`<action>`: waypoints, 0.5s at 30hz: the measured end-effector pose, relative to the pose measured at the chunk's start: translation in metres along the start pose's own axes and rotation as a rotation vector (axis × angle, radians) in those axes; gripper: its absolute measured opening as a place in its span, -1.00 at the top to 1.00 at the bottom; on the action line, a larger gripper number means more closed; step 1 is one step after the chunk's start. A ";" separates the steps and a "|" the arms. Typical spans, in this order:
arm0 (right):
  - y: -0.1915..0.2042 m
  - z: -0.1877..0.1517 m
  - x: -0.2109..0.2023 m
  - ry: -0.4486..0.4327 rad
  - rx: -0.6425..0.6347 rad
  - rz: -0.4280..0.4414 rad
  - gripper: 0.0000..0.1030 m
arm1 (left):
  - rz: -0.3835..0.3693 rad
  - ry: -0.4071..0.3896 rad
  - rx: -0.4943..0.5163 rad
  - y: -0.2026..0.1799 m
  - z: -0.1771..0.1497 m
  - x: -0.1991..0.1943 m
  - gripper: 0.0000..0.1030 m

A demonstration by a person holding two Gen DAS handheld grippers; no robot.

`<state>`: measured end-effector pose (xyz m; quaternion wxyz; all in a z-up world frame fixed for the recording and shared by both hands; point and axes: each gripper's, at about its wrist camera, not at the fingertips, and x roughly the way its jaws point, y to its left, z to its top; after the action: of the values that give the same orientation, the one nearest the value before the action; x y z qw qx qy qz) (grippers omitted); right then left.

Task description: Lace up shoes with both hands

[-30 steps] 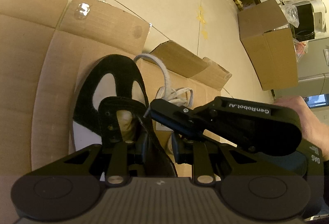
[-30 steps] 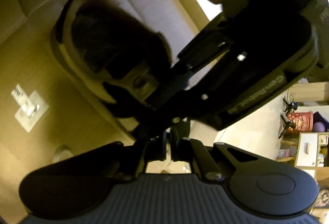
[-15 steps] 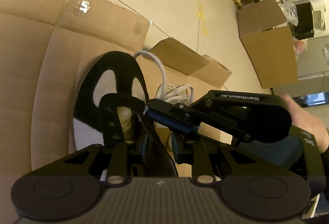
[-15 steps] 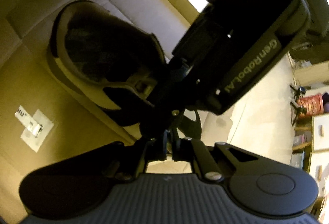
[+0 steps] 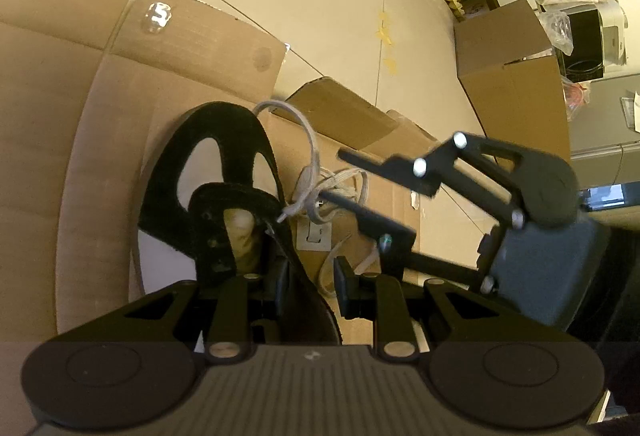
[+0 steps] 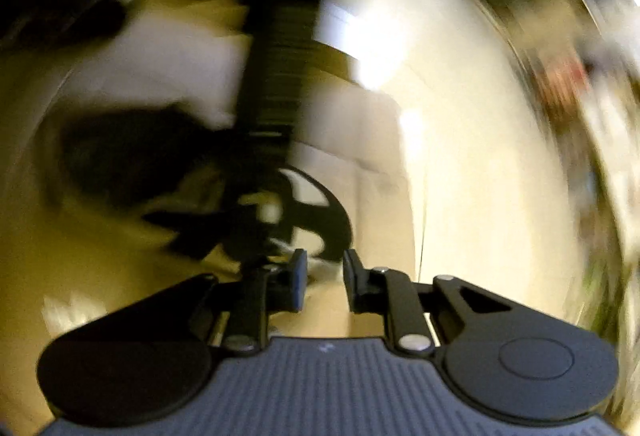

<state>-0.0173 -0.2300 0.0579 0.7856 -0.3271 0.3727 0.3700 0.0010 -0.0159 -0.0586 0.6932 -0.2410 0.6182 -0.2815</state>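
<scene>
Since a second ago my right tool has backed off from the shoe's eyelet flap to the right, and its jaws are opening with nothing between them; in its own view everything is smeared by motion, but the gap between the pads is bare.

My left tool is clamped on the black side wall of the shoe near the collar, and that hand has held where it was. From there the shoe runs up and left across the flattened cardboard, toe farthest from me, long axis pointing away from the left tool.

What the next move turns on, I judge, is the lace: its tip pokes out of the right-hand flap just beside the lower finger of the right tool, and the slack loops up past the toe and piles between shoe and tool. So the right tool is the nearer one, and the lace tip lies to its left.

Bare cardboard to the right gives pulling room. A raised box flap sits just behind the lace heap, and could snag it.
</scene>
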 end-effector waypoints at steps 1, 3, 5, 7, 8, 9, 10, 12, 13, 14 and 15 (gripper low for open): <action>-0.003 0.001 0.007 0.009 0.145 0.043 0.61 | -0.001 -0.001 0.001 0.001 0.000 0.001 0.54; 0.000 0.000 0.025 0.018 0.334 0.096 0.59 | -0.001 -0.001 0.001 0.002 0.000 0.000 0.54; -0.004 -0.004 0.037 0.029 0.517 0.146 0.59 | 0.000 -0.002 0.003 0.001 -0.001 0.000 0.54; -0.011 -0.009 0.042 0.044 0.634 0.191 0.59 | 0.003 -0.002 0.008 0.001 -0.001 0.000 0.54; -0.013 -0.010 0.046 0.053 0.684 0.205 0.59 | 0.003 -0.002 0.011 0.001 -0.001 0.000 0.54; -0.009 -0.010 0.056 0.058 0.732 0.216 0.58 | 0.004 -0.003 0.012 0.000 -0.002 0.000 0.54; -0.006 -0.010 0.063 0.060 0.756 0.221 0.58 | 0.004 -0.003 0.014 0.000 -0.002 0.000 0.54; -0.002 -0.011 0.080 0.069 0.848 0.242 0.59 | 0.005 -0.005 0.016 -0.001 -0.002 0.000 0.54; 0.000 -0.010 0.087 0.069 0.885 0.251 0.62 | 0.006 -0.006 0.019 -0.001 -0.002 0.000 0.54; 0.003 -0.011 0.094 0.069 0.921 0.259 0.73 | 0.008 -0.007 0.022 -0.002 -0.003 0.000 0.54; 0.006 -0.013 0.100 0.068 0.949 0.261 0.96 | 0.008 -0.009 0.024 -0.002 -0.003 0.000 0.54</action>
<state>0.0181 -0.2038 -0.0328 0.7825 0.1044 0.5632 0.2440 -0.0022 -0.0173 -0.0575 0.6999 -0.2313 0.6127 -0.2850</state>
